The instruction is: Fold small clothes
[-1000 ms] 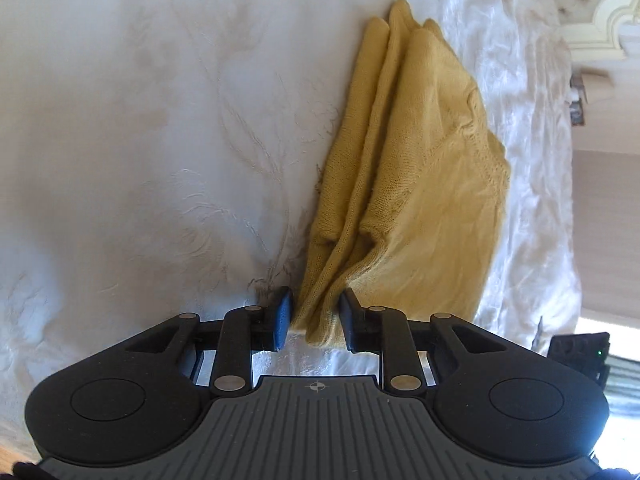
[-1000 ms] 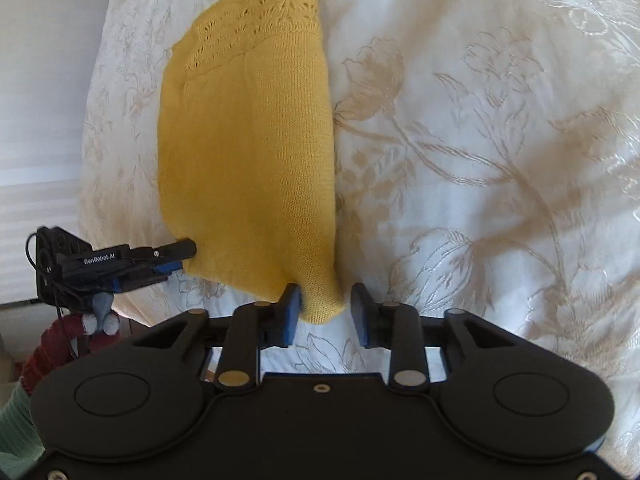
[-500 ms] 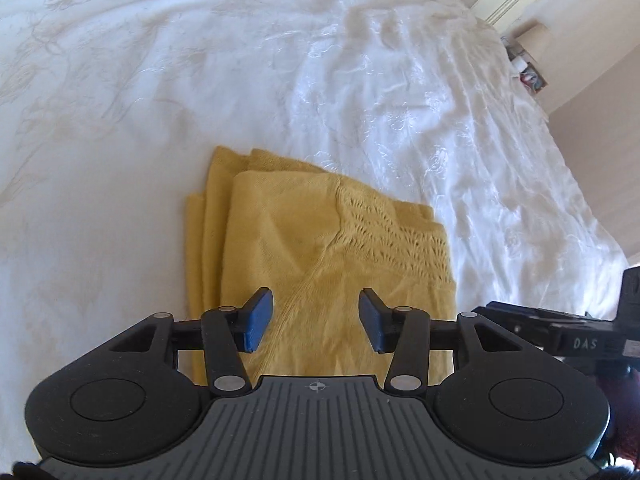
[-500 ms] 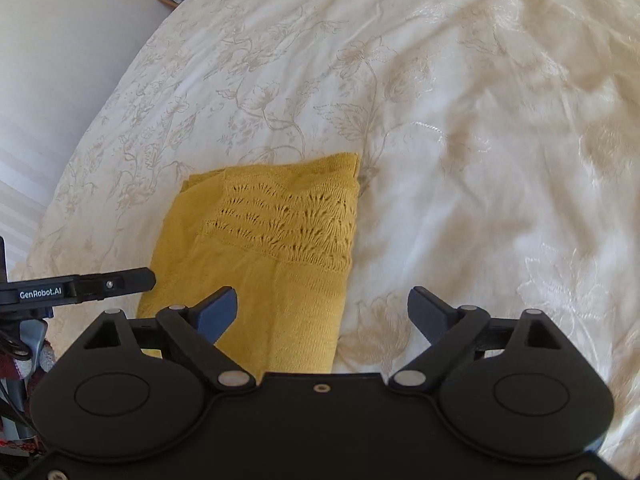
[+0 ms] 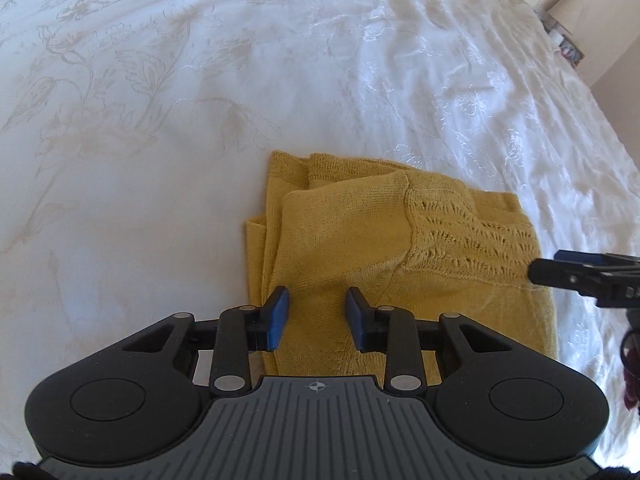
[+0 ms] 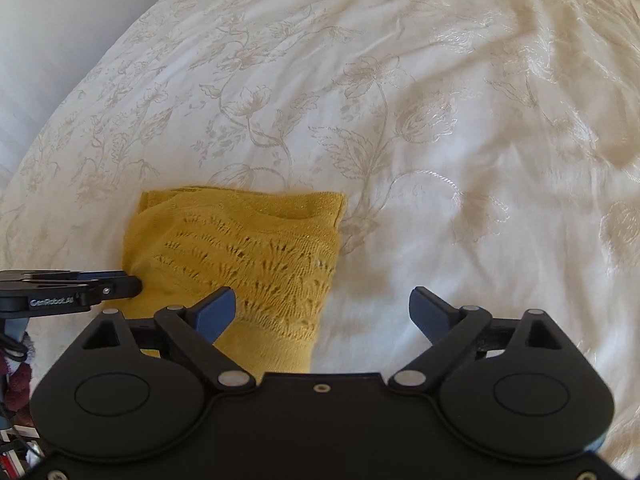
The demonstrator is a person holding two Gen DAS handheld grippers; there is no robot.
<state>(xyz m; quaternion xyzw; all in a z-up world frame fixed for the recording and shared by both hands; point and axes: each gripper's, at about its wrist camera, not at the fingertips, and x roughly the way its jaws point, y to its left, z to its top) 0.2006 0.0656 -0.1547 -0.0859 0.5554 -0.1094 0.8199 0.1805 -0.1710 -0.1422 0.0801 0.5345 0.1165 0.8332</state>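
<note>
Mustard-yellow knit, the garment lies folded in a neat stack on the bed, whose white cover carries a pale woven flower-and-leaf pattern. A band of openwork lace stitch runs across the top layer, and several folded edges show at the stack's left side.

Seen from the left wrist, the left gripper hangs above the near part of the garment with a narrow gap between its blue-padded fingers; its jaws have just been closing, with nothing caught between them. At the right edge of that view the tip of the other gripper reaches in beside the lace band.

Seen from the right wrist, the left gripper enters from the left, and the white lettering "GenRobot.AI" reads along its side. The right gripper stands spread wide over the garment's right edge and the bare cover beside it, holding nothing.
</note>
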